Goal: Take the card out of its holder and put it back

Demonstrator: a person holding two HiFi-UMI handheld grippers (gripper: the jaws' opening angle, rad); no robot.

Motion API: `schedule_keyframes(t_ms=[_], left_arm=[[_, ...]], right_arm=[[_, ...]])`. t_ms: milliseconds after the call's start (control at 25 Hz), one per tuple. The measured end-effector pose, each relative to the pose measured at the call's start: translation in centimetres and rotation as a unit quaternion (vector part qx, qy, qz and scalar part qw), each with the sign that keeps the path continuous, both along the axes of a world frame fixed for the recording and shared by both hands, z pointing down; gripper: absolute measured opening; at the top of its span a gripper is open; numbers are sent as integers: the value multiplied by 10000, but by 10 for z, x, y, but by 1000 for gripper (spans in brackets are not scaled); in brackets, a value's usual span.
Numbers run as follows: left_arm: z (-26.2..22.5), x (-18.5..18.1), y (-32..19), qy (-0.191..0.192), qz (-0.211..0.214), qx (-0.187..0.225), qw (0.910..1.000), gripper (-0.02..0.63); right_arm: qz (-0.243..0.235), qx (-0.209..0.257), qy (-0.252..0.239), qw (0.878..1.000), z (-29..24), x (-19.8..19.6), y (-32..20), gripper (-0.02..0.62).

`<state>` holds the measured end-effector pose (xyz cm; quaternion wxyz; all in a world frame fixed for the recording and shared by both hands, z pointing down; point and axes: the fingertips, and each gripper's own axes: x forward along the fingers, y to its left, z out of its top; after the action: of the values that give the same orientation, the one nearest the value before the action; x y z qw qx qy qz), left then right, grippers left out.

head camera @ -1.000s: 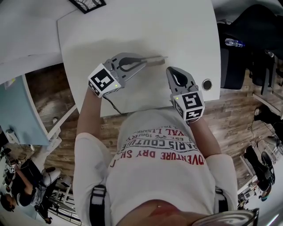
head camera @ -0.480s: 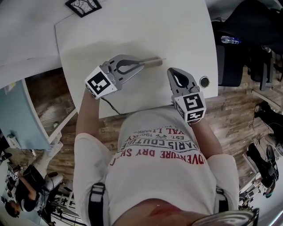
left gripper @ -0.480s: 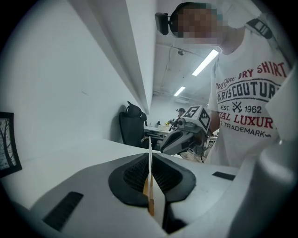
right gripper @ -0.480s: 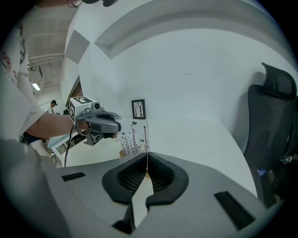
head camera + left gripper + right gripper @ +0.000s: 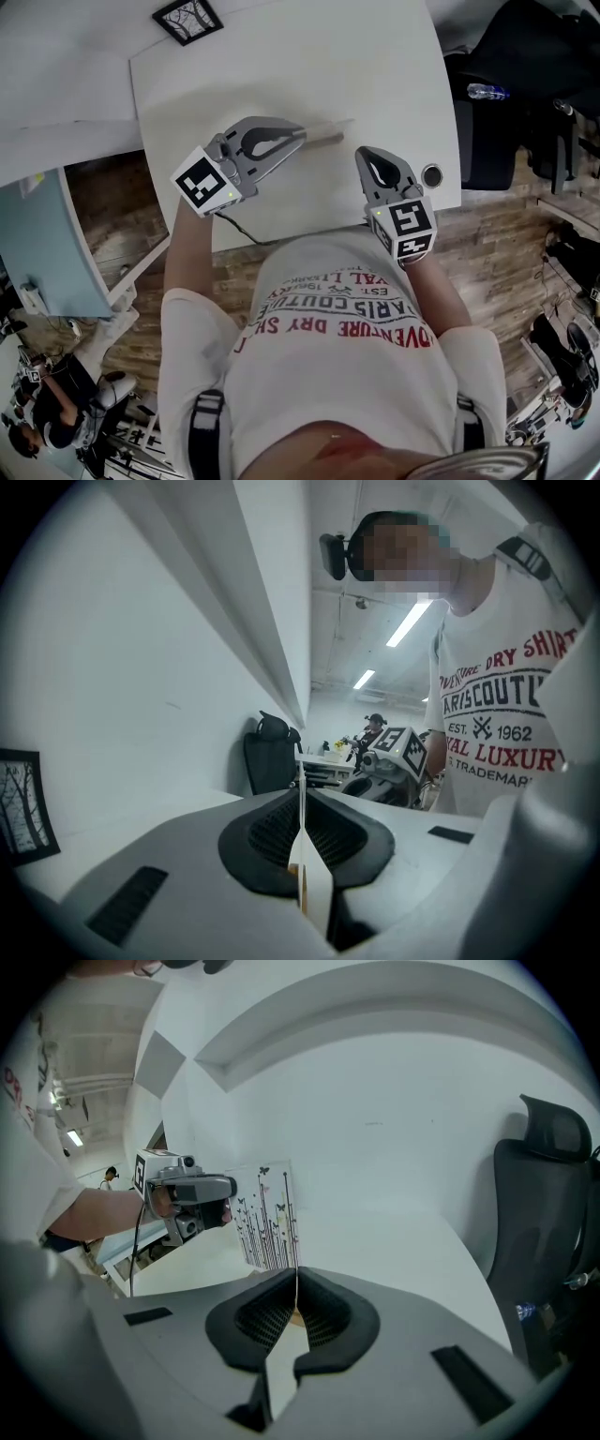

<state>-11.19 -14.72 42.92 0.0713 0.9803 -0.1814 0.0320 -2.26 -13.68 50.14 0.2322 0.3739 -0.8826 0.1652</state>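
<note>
Our shirt (image 5: 497, 726) reads "EST. 1962" and "LUXURY", our left gripper (image 5: 302, 137) stays clenched on the card (image 5: 267, 1218) over the table (image 5: 375, 66), as a second ago, and our right gripper (image 5: 365, 156) sits pinched shut nearby.

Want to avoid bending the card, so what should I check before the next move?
1. Left gripper shut on the card: ok.
2. Card upright and flat: ok.
3. Card's lower edge in or out of the holder: cannot tell.
4. Right gripper steadying the holder: not ok; it is shut, empty and apart from it.
5. Framed picture well away from the card: ok.
</note>
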Motion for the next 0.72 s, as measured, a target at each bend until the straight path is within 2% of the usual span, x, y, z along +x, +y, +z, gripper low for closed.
schedule_keyframes(t_ms=[280, 440, 560, 720], left_arm=[[-35, -7, 12, -27, -472, 236, 9986, 38], [-57, -17, 21, 142, -1145, 377, 9926, 38], [-67, -33, 22, 235, -2023, 486, 9778, 38], [-68, -54, 33, 218, -3179, 531, 9464, 38]], right_arm=[[26, 182, -201, 9996, -22, 8, 6, 26], [32, 122, -533, 9985, -37, 5, 8, 26], [-33, 240, -641, 9977, -48, -1, 7, 26], [-114, 402, -687, 9968, -61, -9, 9, 26]])
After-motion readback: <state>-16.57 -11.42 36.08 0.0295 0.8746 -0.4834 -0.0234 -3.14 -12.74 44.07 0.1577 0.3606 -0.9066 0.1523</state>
